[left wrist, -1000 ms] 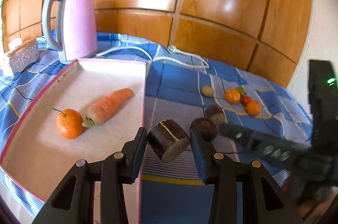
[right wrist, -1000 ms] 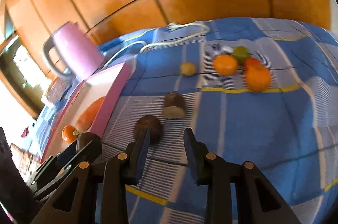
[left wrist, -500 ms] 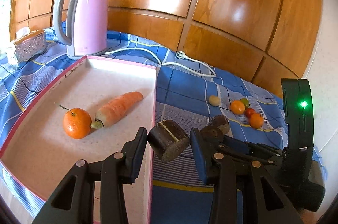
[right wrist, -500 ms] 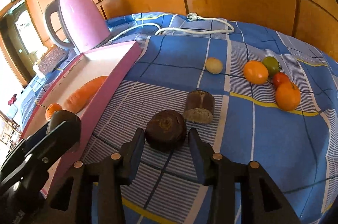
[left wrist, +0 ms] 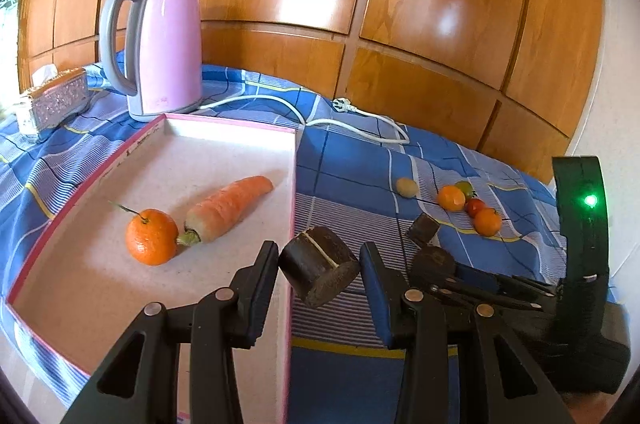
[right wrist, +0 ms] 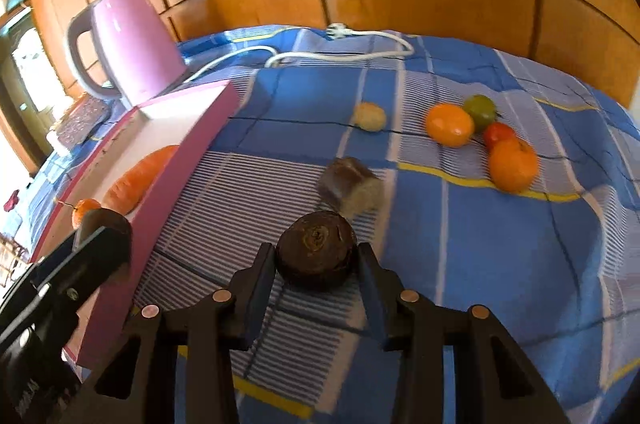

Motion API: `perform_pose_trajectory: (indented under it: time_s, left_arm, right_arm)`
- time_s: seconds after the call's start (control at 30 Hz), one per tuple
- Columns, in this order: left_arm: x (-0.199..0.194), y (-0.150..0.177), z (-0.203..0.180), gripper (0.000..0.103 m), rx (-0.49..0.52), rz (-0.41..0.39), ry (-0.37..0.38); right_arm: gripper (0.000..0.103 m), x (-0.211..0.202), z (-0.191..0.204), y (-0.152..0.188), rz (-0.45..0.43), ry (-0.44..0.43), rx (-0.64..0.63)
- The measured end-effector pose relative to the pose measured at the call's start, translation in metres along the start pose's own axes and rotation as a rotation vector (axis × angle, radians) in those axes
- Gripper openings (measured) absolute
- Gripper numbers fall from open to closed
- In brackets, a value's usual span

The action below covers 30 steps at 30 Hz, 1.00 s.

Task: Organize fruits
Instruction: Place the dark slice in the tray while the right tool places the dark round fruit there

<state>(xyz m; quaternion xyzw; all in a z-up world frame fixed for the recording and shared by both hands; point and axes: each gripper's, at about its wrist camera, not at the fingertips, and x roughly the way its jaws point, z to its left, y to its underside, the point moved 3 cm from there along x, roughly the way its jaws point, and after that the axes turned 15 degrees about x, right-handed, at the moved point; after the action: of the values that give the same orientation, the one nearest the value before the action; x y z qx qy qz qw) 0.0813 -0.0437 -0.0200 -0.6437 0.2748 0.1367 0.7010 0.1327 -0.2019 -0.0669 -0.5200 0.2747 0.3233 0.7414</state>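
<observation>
The right gripper (right wrist: pixel 316 264) has come closer to the dark brown round lump (right wrist: pixel 316 251) on the blue checked cloth (right wrist: pixel 500 244) since a second ago, and its jaws have just been closing a little around it. Now the lump sits between the two fingers, and they look pressed on its sides. It still rests on the cloth.

The left gripper (left wrist: pixel 318 266) has not moved. It pinches a dark brown cut chunk with a pale stripe (left wrist: pixel 318 270), held up over the near edge of the pink flat tray (left wrist: pixel 224 123).

Ahead and to the left of the left gripper, inside the tray, lie a small orange mandarin with a stem (left wrist: pixel 151 242) and a long orange carrot (left wrist: pixel 228 209). So two things are put away.

A lot is left. Ahead of the right gripper lies another brown chunk (right wrist: pixel 350 185). Farther ahead and to the right sit a pale yellow little ball (right wrist: pixel 370 116), two orange fruits (right wrist: pixel 450 125) (right wrist: pixel 513 165), a green one (right wrist: pixel 481 109) and a red one (right wrist: pixel 498 132), all close together. I think the task is not yet half done.
</observation>
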Motion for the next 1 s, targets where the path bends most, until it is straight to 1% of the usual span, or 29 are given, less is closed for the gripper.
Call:
perform_pose_trajectory:
  time_s: [0.13, 0.23, 0.43, 0.67, 0.87, 0.93, 1.0]
  left_arm:
    - [-0.011, -0.001, 0.006, 0.042, 0.0, -0.027, -0.028]
    - [-0.021, -0.001, 0.013, 0.042, -0.003, -0.048, -0.064]
    - [-0.03, 0.007, 0.031, 0.042, -0.046, -0.035, -0.132]
    - [-0.032, 0.014, 0.052, 0.042, -0.129, -0.012, -0.16]
    - [-0.033, 0.02, 0.066, 0.043, -0.193, 0.007, -0.165]
    - [-0.031, 0.023, 0.073, 0.043, -0.227, 0.024, -0.166]
    - [-0.031, 0.024, 0.079, 0.043, -0.263, 0.024, -0.165]
  right_arm:
    - [0.041, -0.004, -0.003, 0.003, -0.003, 0.025, 0.01]
    - [0.041, -0.007, -0.002, 0.007, -0.013, 0.046, -0.003]
    - [0.041, -0.013, 0.002, 0.017, -0.013, 0.049, -0.022]
    - [0.041, -0.023, 0.007, 0.031, -0.019, 0.045, -0.022]
    - [0.041, -0.029, 0.018, 0.041, -0.029, 0.011, -0.046]
    - [0.041, -0.033, 0.022, 0.041, -0.035, -0.02, -0.025]
    - [0.041, -0.036, 0.026, 0.04, -0.036, -0.047, -0.008]
